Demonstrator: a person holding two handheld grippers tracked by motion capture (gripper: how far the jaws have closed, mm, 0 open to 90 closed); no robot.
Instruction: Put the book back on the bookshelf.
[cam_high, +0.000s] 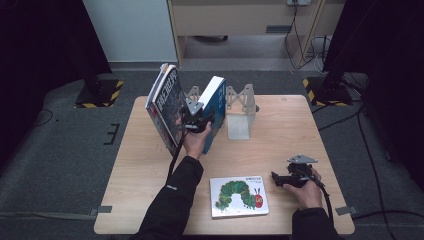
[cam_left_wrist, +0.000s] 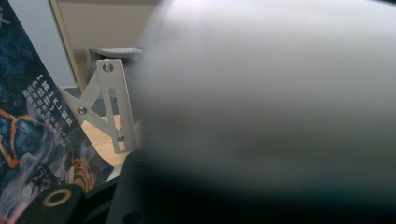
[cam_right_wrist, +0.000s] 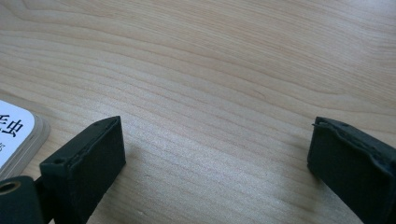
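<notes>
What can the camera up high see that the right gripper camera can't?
The high view alone shows the left gripper at a blue book, a dark-covered book leaning beside it, a grey metal bookend, and the caterpillar picture on the flat book. The right gripper view alone shows the right gripper close up, fingers wide apart over bare wood. Both show the wooden table and the flat book.

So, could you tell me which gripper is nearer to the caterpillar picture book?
Right. The right gripper rests on the table just beside the caterpillar book; the left gripper is farther back, among the upright books.
</notes>
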